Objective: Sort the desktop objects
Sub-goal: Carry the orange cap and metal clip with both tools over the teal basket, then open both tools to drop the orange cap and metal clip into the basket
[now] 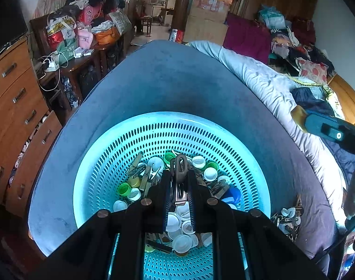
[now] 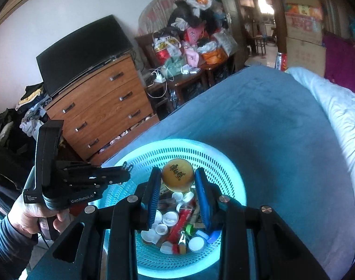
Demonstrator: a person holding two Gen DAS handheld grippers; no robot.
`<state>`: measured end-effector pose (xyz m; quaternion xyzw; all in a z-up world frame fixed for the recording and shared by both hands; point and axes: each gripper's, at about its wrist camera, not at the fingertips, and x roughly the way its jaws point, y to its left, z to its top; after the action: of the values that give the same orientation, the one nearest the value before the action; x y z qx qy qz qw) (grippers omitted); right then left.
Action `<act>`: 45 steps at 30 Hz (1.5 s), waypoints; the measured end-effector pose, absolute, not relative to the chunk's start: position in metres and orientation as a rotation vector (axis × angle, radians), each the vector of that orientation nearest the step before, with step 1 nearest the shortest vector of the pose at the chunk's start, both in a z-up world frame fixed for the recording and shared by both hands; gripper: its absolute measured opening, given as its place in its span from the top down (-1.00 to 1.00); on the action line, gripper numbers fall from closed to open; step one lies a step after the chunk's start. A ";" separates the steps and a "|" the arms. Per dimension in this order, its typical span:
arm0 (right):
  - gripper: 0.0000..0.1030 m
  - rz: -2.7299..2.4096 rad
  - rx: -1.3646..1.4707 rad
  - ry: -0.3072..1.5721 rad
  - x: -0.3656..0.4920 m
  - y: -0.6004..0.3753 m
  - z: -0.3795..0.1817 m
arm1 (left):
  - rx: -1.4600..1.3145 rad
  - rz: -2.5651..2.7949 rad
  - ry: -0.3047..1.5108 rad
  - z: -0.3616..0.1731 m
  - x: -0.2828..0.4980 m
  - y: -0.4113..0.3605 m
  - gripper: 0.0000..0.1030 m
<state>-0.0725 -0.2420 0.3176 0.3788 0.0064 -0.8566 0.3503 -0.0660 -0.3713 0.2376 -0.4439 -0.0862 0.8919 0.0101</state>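
Note:
A cyan perforated basket (image 1: 154, 140) sits on a blue-covered surface and holds several bottle caps (image 1: 182, 242) and clothespins. My left gripper (image 1: 179, 177) is shut on a brown metal clip (image 1: 180, 182) and holds it upright over the basket. In the right wrist view my right gripper (image 2: 178, 175) is shut on a yellow bottle cap (image 2: 178, 178) with dark lettering, above the same basket (image 2: 224, 172). The left gripper also shows in the right wrist view (image 2: 127, 171), over the basket's left rim, held by a hand.
A small pile of clips and caps (image 1: 289, 219) lies on the blue cover right of the basket. A grey quilt (image 1: 270, 86) runs along the right. A wooden dresser (image 2: 102, 107) with an open bottom drawer stands left, a cluttered side table (image 1: 72, 53) beyond.

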 end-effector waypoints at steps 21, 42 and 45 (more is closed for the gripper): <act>0.42 -2.195 1.014 0.031 -0.081 -0.259 0.298 | -1.394 2.773 -0.297 0.219 -0.078 -0.374 0.72; -0.16 -2.197 1.000 0.041 -0.087 -0.266 0.279 | -1.380 2.876 -0.187 0.197 -0.082 -0.364 -0.37; -0.16 -2.229 0.939 0.017 -0.079 -0.258 0.281 | -1.286 2.992 -0.077 0.203 -0.071 -0.357 -0.37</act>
<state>-0.0792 -0.2584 0.2815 0.3632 0.0064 -0.8619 0.3538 -0.0708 -0.3572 0.2033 -0.3941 -0.0236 0.9170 -0.0579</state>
